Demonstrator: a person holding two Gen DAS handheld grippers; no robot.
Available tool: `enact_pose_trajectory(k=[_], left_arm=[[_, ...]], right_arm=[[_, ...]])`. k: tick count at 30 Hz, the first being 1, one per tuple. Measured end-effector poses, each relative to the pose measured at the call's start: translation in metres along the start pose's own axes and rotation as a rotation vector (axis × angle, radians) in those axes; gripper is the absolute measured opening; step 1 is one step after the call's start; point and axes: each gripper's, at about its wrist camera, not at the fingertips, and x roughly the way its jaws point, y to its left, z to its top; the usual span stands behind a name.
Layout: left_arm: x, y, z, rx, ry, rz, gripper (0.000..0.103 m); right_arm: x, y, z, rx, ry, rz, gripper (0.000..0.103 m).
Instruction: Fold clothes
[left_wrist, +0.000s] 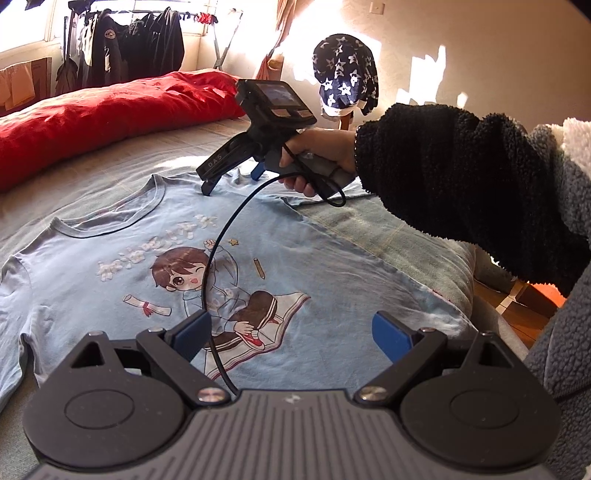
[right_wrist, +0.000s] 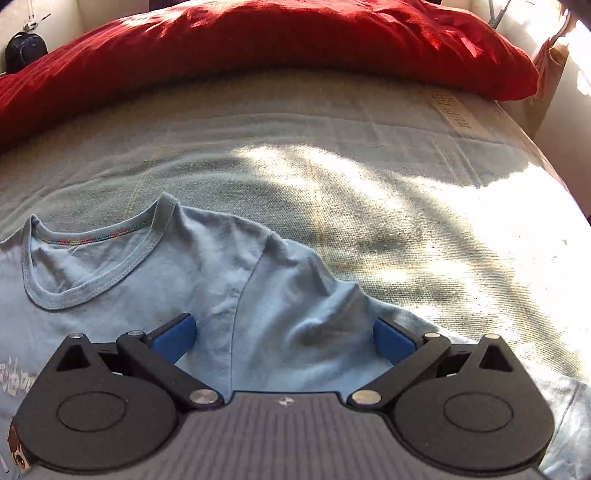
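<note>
At the bottom of the left wrist view the left tongs (left_wrist: 291, 332) hang released above the printed chest of the light blue T-shirt (left_wrist: 295, 266), which lies spread face up on the bed (right_wrist: 332, 147), flat enough to fold. Further up, the right tongs (right_wrist: 282, 341) straddle the shoulder seam with pads apart, likely to pinch it. A red quilt (right_wrist: 258, 40) fills the frame's top.

Hard sunlight came from the window (left_wrist: 48, 22) at back left, blowing out the wall (left_wrist: 461, 48) and a patch of the bed (right_wrist: 424, 206). Both fisheye views curved strongly at the edges, corners dark, focus sharp.
</note>
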Motion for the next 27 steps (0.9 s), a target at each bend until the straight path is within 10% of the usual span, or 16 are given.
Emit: enact_pose_trajectory(k=[27], left_arm=[[-0.013, -0.012, 0.002, 0.015, -0.052, -0.059, 0.095]], right_arm=[[-0.06, -0.016, -0.093, 0.097, -0.017, 0.066, 0.103]])
